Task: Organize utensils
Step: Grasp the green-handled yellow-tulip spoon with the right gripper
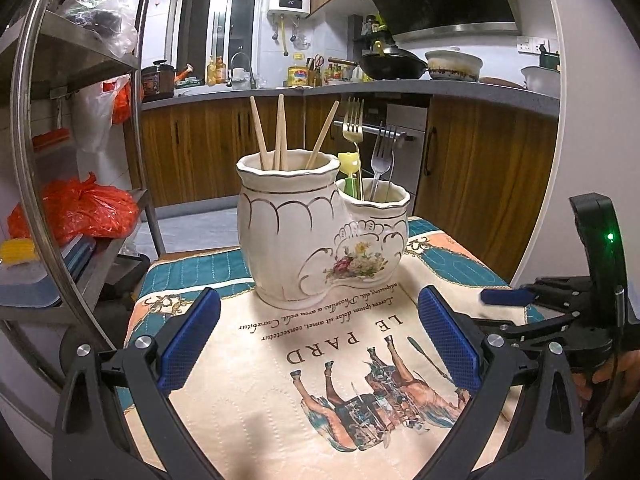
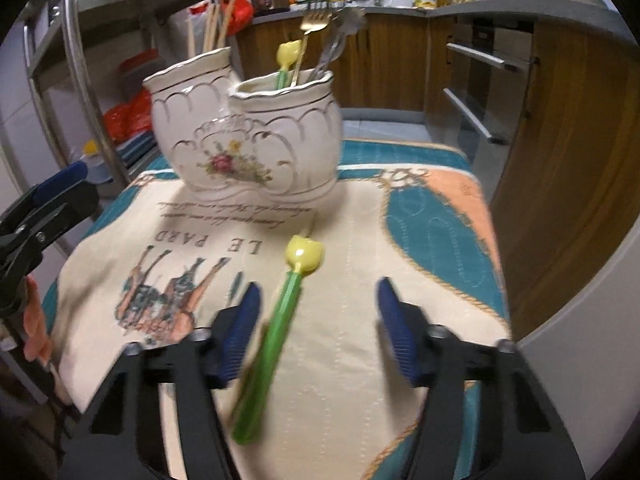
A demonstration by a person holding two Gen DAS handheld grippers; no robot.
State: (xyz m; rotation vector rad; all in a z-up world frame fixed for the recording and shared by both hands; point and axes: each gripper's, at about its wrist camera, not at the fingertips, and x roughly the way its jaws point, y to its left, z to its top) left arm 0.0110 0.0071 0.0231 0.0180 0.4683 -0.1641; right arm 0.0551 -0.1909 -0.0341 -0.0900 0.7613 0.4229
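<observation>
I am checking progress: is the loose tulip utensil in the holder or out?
Out: the tulip utensil lies on the cloth, before the holder.

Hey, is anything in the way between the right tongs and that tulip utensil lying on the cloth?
Nothing visible is. The tulip utensil already lies between the fingers of the right tongs, close to one pad; the pads are not yet pressing on it. The ceramic holder stands farther back.
</observation>
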